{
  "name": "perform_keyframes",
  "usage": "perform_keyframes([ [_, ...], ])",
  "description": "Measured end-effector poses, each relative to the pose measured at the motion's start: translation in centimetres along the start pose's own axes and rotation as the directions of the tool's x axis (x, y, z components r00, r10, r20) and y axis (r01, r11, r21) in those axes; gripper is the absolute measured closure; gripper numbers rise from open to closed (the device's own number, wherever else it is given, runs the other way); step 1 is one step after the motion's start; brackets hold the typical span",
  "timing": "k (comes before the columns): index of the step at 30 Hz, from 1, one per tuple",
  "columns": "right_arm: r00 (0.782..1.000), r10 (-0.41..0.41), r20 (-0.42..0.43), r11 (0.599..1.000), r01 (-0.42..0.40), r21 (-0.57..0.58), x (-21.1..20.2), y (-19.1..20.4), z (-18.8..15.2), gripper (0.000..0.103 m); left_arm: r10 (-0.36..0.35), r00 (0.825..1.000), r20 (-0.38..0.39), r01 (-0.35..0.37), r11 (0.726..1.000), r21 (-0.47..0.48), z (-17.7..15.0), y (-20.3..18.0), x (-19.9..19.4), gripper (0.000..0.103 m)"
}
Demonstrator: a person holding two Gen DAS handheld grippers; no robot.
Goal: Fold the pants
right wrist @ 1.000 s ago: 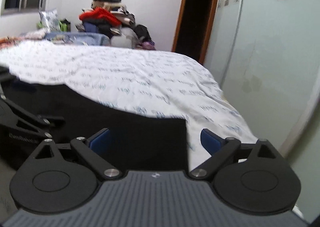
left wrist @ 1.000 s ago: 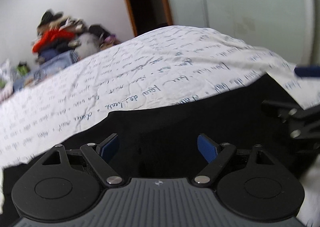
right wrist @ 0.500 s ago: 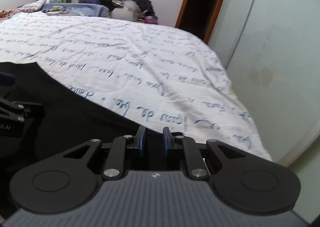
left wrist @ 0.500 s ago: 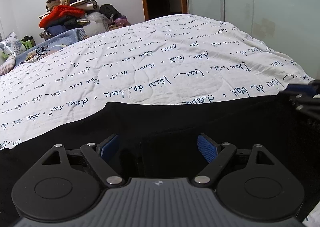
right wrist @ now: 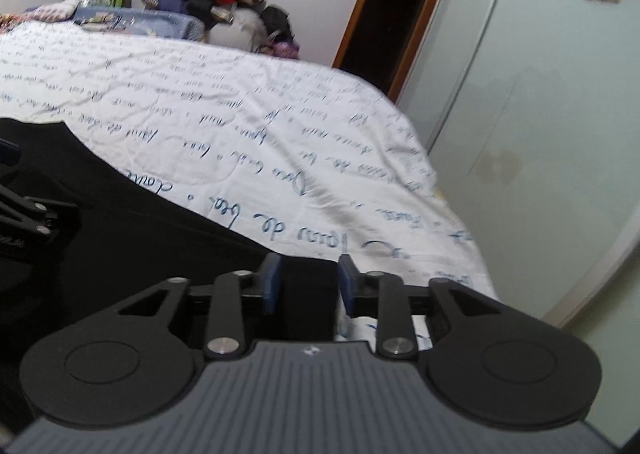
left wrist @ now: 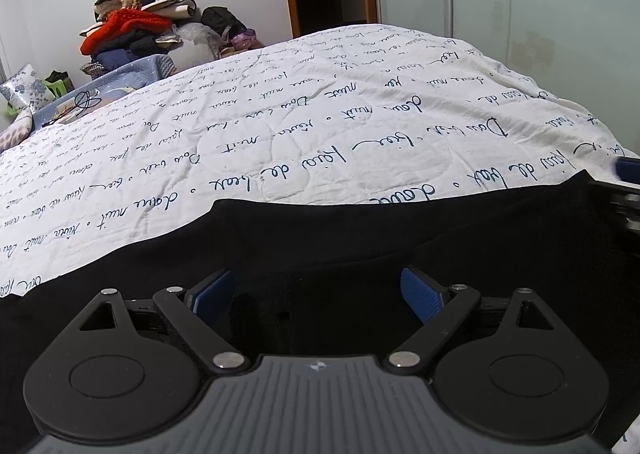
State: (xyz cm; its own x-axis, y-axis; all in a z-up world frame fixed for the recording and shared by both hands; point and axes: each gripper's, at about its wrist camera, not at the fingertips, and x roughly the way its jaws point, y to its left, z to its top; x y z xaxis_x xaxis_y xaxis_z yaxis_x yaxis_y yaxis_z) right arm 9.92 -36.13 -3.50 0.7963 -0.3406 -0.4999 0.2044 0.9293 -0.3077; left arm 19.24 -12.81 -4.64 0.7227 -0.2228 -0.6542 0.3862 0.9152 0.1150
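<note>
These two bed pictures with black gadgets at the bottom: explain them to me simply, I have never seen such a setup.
A person holds a two-finger gripper in each hand, each carrying a forward-looking camera. One picture is from the left gripper, the other from the right gripper. Both hover at the near edge of black pants spread on a white bedspread printed with handwriting. The left's blue pads stand wide apart; the right's are closer but gapped, straddling the pants' corner, so neither grips. A pile of clothes sits in the far corner.
</note>
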Motion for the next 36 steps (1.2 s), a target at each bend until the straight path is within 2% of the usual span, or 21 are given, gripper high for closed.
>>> perform_keyframes([
  [3,0.999,-0.020,0.045,1.000,0.019,0.025,-2.8,-1.1,-1.3,0.073,-0.002,1.000,0.000,0.002,1.000,-0.021,0.0,0.2,-0.6,0.011],
  [6,0.994,-0.065,0.086,0.998,0.064,0.015,-6.0,-2.0,-3.4,0.059,-0.032,0.999,0.033,0.034,0.998,-0.057,-0.2,0.2,-2.3,0.011],
  [9,0.991,-0.076,0.112,0.997,0.079,-0.018,-9.1,-2.4,-5.6,0.057,-0.120,0.992,0.044,0.124,0.986,-0.110,-0.6,0.0,-3.8,0.011],
  [11,0.991,-0.047,0.122,0.997,0.055,-0.057,-10.7,-2.3,-6.8,0.057,-0.182,0.983,0.036,0.185,0.975,-0.124,-1.0,-0.4,-4.0,0.011],
  [12,0.991,-0.030,0.128,0.995,0.041,-0.087,-11.4,-2.1,-7.3,0.057,-0.190,0.982,0.024,0.191,0.974,-0.120,-1.2,-0.6,-3.7,0.011],
  [15,0.991,0.006,0.136,0.985,0.017,-0.173,-12.6,-1.1,-8.3,0.057,-0.140,0.990,-0.010,0.139,0.988,-0.072,-1.8,-1.8,-2.9,0.011],
  [19,0.993,0.061,0.105,0.977,-0.038,-0.209,-12.4,-0.3,-8.7,0.057,-0.116,0.993,0.005,0.116,0.993,-0.035,-2.2,-2.4,-2.9,0.011],
  [22,0.993,0.067,0.092,0.971,-0.043,-0.235,-12.2,0.4,-9.1,0.057,-0.125,0.992,0.000,0.124,0.991,-0.049,-2.2,-2.1,-2.8,0.011],
  [25,0.996,0.029,0.085,0.967,-0.006,-0.256,-11.7,0.7,-9.4,0.057,-0.117,0.993,0.001,0.117,0.992,-0.045,-2.2,-2.2,-2.8,0.011],
  [32,0.996,0.004,0.092,0.968,0.019,-0.252,-11.1,0.9,-9.6,0.057,-0.109,0.994,0.004,0.109,0.993,-0.032,-2.3,-2.5,-2.8,0.011],
  [36,0.991,0.070,0.111,0.974,-0.044,-0.223,-11.7,0.5,-9.3,0.057,-0.107,0.994,0.007,0.107,0.994,-0.027,-2.4,-2.4,-2.8,0.010],
])
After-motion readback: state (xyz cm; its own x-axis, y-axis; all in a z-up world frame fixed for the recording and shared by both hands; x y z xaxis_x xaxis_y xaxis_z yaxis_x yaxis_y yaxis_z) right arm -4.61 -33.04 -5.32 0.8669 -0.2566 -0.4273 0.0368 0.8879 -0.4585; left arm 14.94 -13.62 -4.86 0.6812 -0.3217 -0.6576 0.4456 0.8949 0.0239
